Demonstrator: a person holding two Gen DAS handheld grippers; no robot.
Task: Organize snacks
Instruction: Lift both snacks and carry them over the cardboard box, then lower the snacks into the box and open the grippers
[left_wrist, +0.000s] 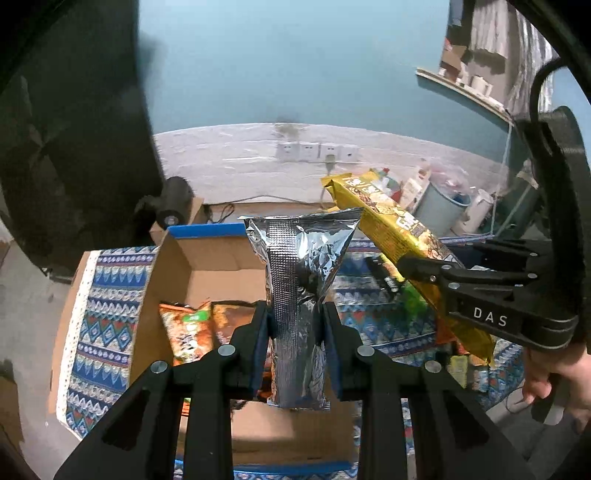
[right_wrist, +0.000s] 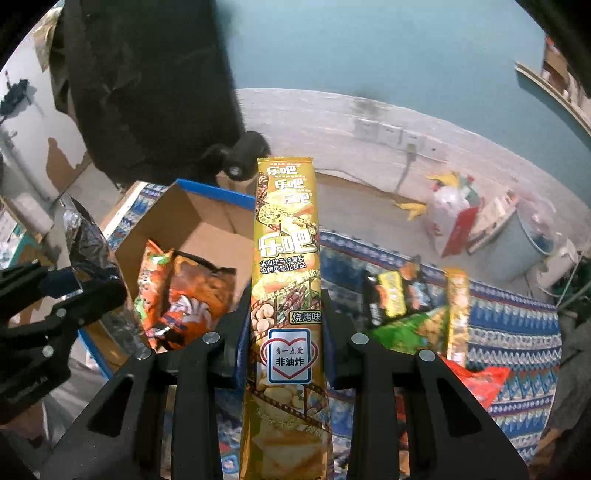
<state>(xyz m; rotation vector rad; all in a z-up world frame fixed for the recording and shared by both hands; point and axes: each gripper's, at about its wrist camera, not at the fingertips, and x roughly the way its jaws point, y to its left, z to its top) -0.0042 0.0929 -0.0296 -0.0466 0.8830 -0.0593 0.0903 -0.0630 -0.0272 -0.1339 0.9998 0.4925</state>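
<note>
Left wrist view: the left tongs (left_wrist: 295, 325) are clamped narrow on a silver foil snack bag (left_wrist: 299, 295), gripped across its lower middle. The bag's long axis runs up and away from the camera, its wide crimped end uppermost, its bottom seam hanging below the pads. It hangs in the air over the open cardboard box (left_wrist: 207, 266), which sits on the patterned cloth (left_wrist: 107, 314) of the worktop and already holds 2 orange snack packs (left_wrist: 188, 332). The foil looks light, puffy and slick, likely with brittle contents, so I judge a gentle pinch mid-body or at a seam suits it better than a hard squeeze. At right, the right tongs (left_wrist: 417, 269) hold a yellow chip pack (left_wrist: 399, 236), which slants from upper left to lower right.

Right wrist view: the right tongs (right_wrist: 286, 321) are closed narrow on the same yellow chip pack (right_wrist: 284, 258), a long slim sleeve held around its middle. Its long axis points straight away from the camera, printed top end farthest, over the worktop just beside the cardboard box (right_wrist: 207, 229). It reads as light and stiffish along its length, glossy, and probably crushable. More packs (right_wrist: 406, 306) lie on the cloth to the right. The left tongs (right_wrist: 74, 288) with the foil bag (right_wrist: 85, 236) show at the left edge.
</note>
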